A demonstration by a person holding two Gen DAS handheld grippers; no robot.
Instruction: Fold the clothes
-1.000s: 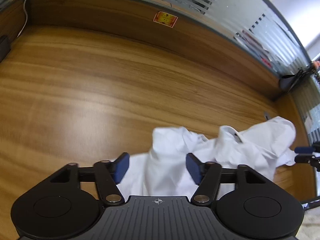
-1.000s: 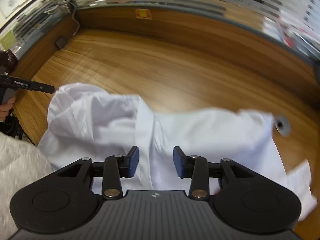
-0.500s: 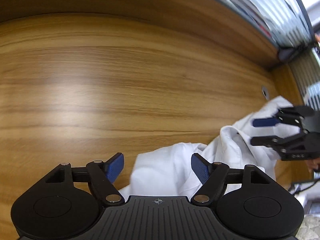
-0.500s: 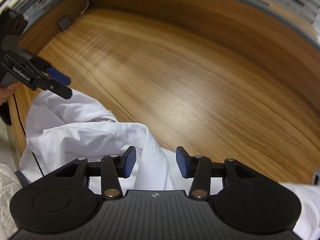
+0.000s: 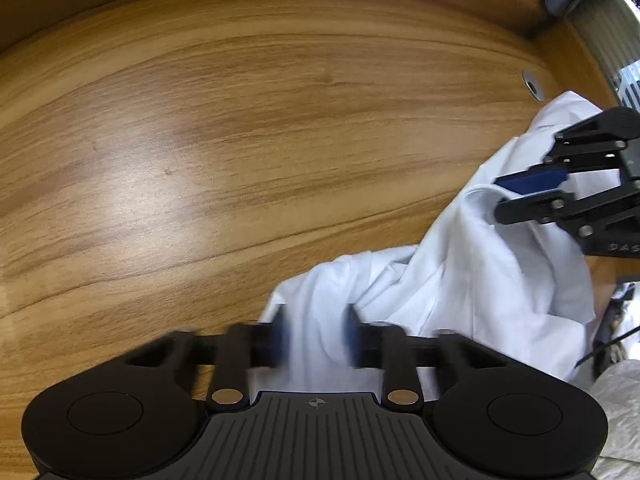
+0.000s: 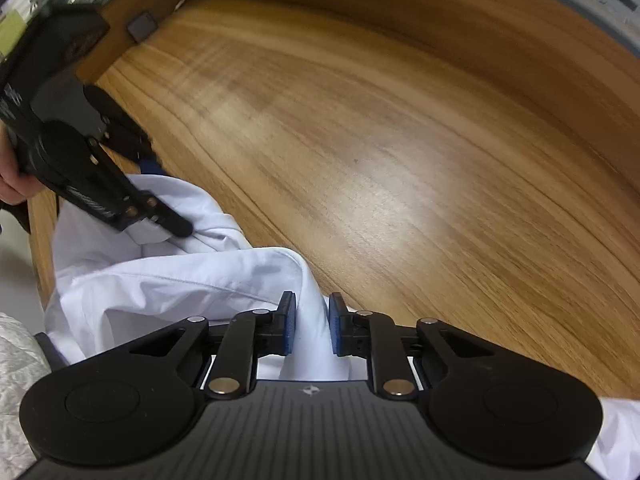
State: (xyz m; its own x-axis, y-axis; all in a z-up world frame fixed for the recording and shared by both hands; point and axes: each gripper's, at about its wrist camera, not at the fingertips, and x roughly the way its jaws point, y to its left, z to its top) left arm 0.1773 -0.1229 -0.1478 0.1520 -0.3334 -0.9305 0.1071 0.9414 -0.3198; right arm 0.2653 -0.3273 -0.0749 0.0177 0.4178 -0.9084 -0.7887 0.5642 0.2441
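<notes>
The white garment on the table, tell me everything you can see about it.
The white garment is thin woven cloth, plain, with stitched seams, lying crumpled in loose folds at the near edge of the wooden table, part of it hanging over that edge. The right gripper has just been closing and its blue pads pinch a raised fold. The left gripper, blurred, has just been closing too, with cloth between its fingers. Which kind of garment it is cannot be told.

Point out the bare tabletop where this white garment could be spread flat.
The wooden table is bare from the white garment to the raised wooden back edge. The near edge is crowded: bunched cloth, left gripper, right gripper.
</notes>
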